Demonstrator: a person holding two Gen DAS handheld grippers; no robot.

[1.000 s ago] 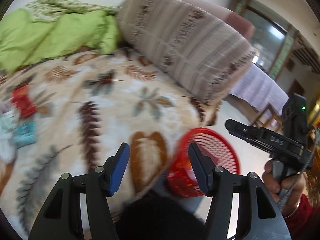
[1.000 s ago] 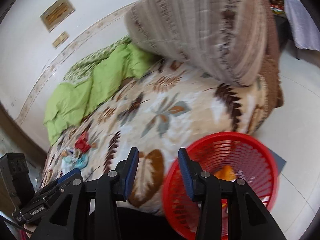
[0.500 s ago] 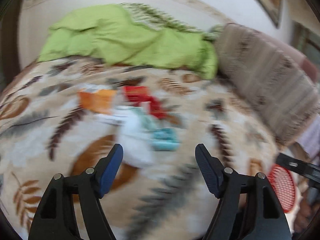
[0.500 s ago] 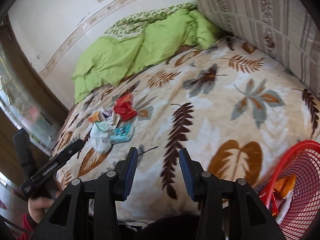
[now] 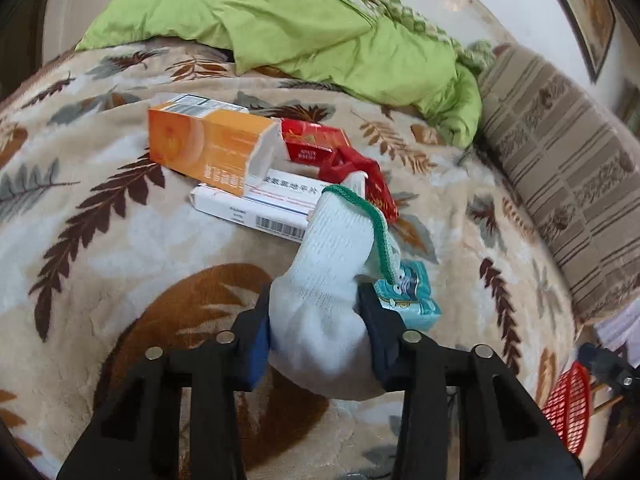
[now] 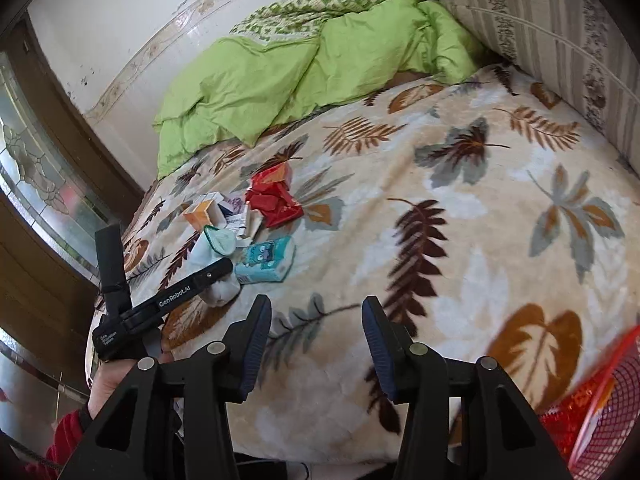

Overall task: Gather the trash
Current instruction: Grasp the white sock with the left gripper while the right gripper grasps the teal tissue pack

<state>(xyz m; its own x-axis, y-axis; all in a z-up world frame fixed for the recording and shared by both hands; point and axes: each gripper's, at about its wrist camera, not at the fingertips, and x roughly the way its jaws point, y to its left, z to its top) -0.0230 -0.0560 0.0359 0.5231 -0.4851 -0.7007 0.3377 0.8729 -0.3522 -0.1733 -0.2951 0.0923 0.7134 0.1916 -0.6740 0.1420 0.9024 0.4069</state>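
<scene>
between left gripper fingers: white sock

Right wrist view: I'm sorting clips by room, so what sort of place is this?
Most likely a bedroom: a bed under a beige leaf-patterned fleece blanket, a rumpled lime-green quilt by the wall, and a striped brown bolster along one side.

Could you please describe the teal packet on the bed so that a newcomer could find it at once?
On the leaf-patterned blanket, find the small heap of litter below the green quilt. The teal packet lies at its near edge, beside the white glove. Alone among the heap's cartons and wrappers, it is teal with a cartoon face.
</scene>
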